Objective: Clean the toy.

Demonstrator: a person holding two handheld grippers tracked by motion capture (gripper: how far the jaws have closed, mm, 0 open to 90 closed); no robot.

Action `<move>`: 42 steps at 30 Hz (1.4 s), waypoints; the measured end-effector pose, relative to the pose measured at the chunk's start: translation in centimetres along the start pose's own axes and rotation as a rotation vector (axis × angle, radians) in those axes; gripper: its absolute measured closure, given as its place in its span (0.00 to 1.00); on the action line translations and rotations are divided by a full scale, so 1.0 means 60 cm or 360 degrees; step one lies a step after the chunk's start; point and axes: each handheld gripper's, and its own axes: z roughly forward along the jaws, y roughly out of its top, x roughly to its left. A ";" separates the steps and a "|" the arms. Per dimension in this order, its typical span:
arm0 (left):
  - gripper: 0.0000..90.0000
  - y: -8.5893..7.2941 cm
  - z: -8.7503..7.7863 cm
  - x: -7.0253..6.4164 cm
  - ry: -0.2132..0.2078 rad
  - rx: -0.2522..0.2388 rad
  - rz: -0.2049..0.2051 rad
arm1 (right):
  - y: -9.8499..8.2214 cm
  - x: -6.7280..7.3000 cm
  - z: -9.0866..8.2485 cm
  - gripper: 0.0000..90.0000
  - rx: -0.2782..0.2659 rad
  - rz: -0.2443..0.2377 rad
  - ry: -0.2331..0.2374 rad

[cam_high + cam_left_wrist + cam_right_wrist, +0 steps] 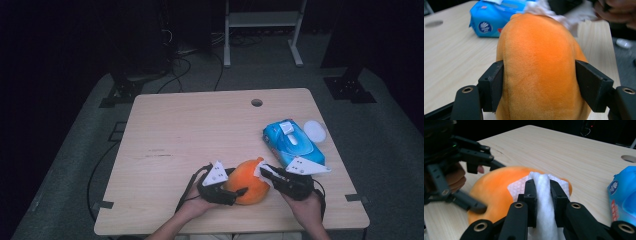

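My left gripper (pixel 539 85) clamps the round orange plush toy (pixel 247 181) near the wooden table's (pixel 200 130) front edge. My right gripper (pixel 543 195) pinches a white wipe (pixel 544 192) against its top; the blue wipe pack (pixel 292 142) lies just behind, the table's left half open.

I see an orange plush toy (pixel 539 67), a white wipe (pixel 544 202), a blue wipes pack (pixel 292 142), pale wood desk (pixel 200 130)

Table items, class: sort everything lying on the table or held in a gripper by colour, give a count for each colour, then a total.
Orange: 1, the plush toy
Blue: 1, the wipes pack
White: 2, the wipe and the round lid
Total: 4
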 end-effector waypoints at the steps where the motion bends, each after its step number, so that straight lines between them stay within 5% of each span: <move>1: 0.32 0.002 0.000 -0.004 0.0000 0.0004 0.0026 | 0.000 -0.003 -0.001 0.86 -0.0002 0.0003 -0.0007; 4: 0.27 0.004 -0.002 -0.003 -0.0053 -0.0033 0.0011 | -0.004 -0.009 -0.008 0.86 0.0008 0.0022 -0.0004; 7: 0.19 0.003 -0.008 0.009 -0.0131 -0.0129 -0.0211 | -0.005 0.005 -0.012 0.86 0.0025 -0.0027 0.0058; 8: 0.19 0.004 -0.008 0.010 -0.0136 -0.0120 -0.0215 | -0.005 0.011 -0.013 0.86 0.0018 -0.0044 0.0112; 11: 0.31 0.004 -0.008 0.001 -0.0099 -0.0105 -0.0123 | 0.001 0.023 -0.016 0.86 0.0026 -0.0104 0.0107; 17: 0.35 0.011 0.002 -0.031 -0.0059 -0.0076 0.0075 | -0.007 -0.015 -0.015 0.86 -0.0011 0.0085 0.0044; 21: 0.35 0.011 0.005 -0.036 -0.0059 -0.0075 0.0103 | -0.008 -0.022 -0.021 0.86 -0.0004 0.0132 0.0015; 25: 0.33 0.009 0.006 -0.041 -0.0088 -0.0099 0.0119 | 0.008 0.011 -0.018 0.86 -0.0014 -0.0005 0.0079; 27: 0.27 0.008 0.001 -0.030 -0.0141 -0.0157 0.0064 | 0.009 0.012 -0.012 0.86 0.0011 -0.0028 0.0089; 29: 0.20 0.006 -0.005 -0.012 -0.0166 -0.0214 -0.0058 | 0.005 0.005 -0.012 0.86 0.0030 -0.0012 0.0120; 33: 0.10 -0.002 0.008 -0.001 -0.0249 -0.0119 -0.0168 | 0.004 0.010 -0.019 0.86 0.0032 -0.0048 0.0203; 36: 0.21 0.000 0.010 -0.014 -0.0213 -0.0082 -0.0068 | 0.005 0.006 -0.020 0.86 0.0051 -0.0053 0.0171; 42: 0.28 0.006 0.011 -0.033 -0.0162 -0.0065 0.0065 | -0.011 -0.039 -0.028 0.86 0.0050 0.0126 0.0033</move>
